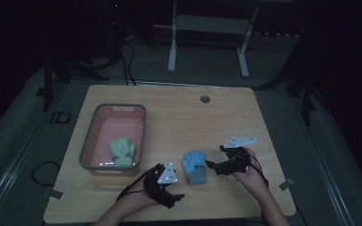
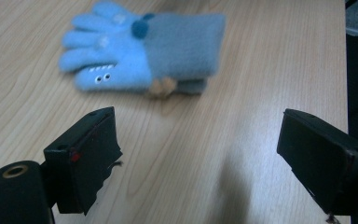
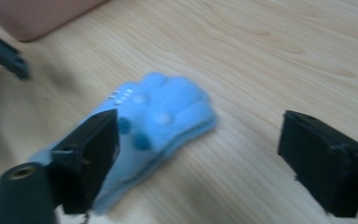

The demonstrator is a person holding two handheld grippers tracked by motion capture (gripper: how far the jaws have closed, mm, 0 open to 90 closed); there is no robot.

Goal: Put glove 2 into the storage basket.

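Both grippers, left (image 1: 178, 195) and right (image 1: 210, 164), stood released; the blue glove (image 1: 195, 166) lay on the table (image 1: 217, 117) between them, at four o'clock from the bin (image 1: 86, 151). A pinch might have caught one layer only.

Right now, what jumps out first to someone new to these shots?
The blue gloves, stacked as a pair, lie on the table near its front edge, between the two grippers. The left gripper and right gripper both stand open and empty, aimed at the pair. At the table's left sits a pink bin holding a yellow-green glove.
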